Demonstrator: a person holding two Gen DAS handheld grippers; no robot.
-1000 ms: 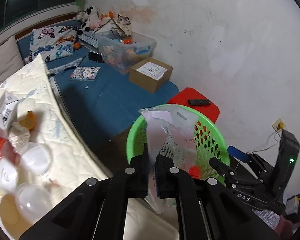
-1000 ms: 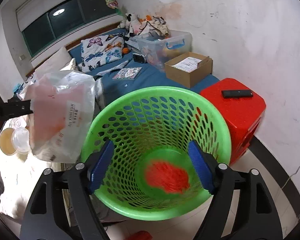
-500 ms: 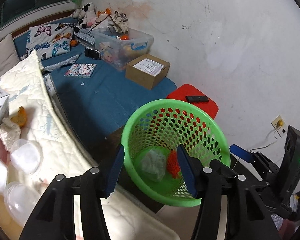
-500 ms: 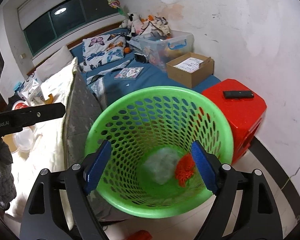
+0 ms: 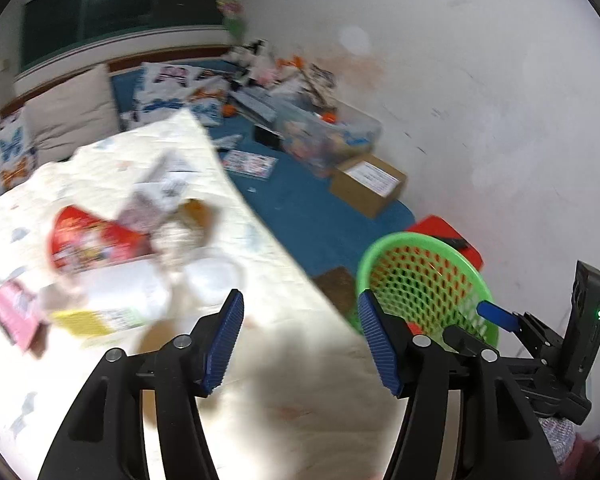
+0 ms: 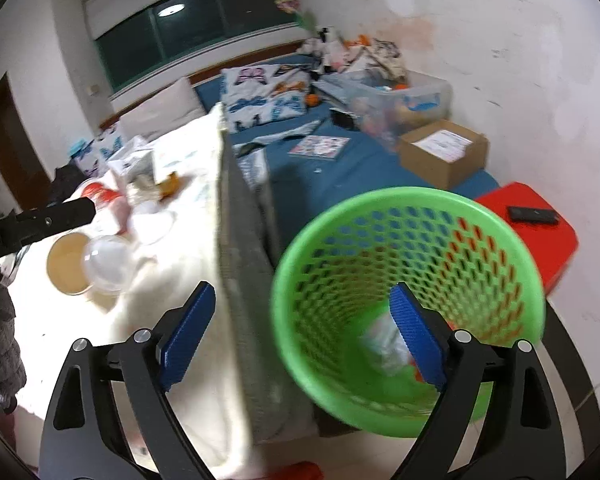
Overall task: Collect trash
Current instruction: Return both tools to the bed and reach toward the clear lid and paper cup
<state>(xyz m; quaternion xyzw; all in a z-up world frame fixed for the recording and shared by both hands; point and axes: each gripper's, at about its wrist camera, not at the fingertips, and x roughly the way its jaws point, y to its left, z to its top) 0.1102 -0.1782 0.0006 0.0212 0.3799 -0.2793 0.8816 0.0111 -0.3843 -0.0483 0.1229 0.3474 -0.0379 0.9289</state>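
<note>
Swinging back toward the bed, the left gripper (image 5: 300, 340) has let its bag go and its jaws have just been opening; the fingers stand spread with nothing between them. The bag (image 6: 384, 344), crumpled clear plastic, lies at the bottom of the basket (image 6: 420, 208) beside something red. The right gripper (image 6: 304, 336) has just been widening too, its ribbed blue fingers apart and empty, one hanging over the basket's rim.

So one drop is done, I'd say, and the next fetch is starting. More trash sits on the quilt (image 5: 292, 360) at about ten o'clock from the left gripper: a red packet (image 5: 88, 236), a clear domed lid (image 6: 108, 264), a tan cup (image 6: 66, 270), a pink carton (image 5: 12, 316). All blurred, so finer detail escapes me.

The next move calls for a reach over the soft, padded quilt and a pinch on something light. The packet looks thin and crinkly, easy to nip; the lid is smooth and round, likelier to slip. The basket is stiff green plastic lattice, wide-mouthed, at two o'clock.
</note>
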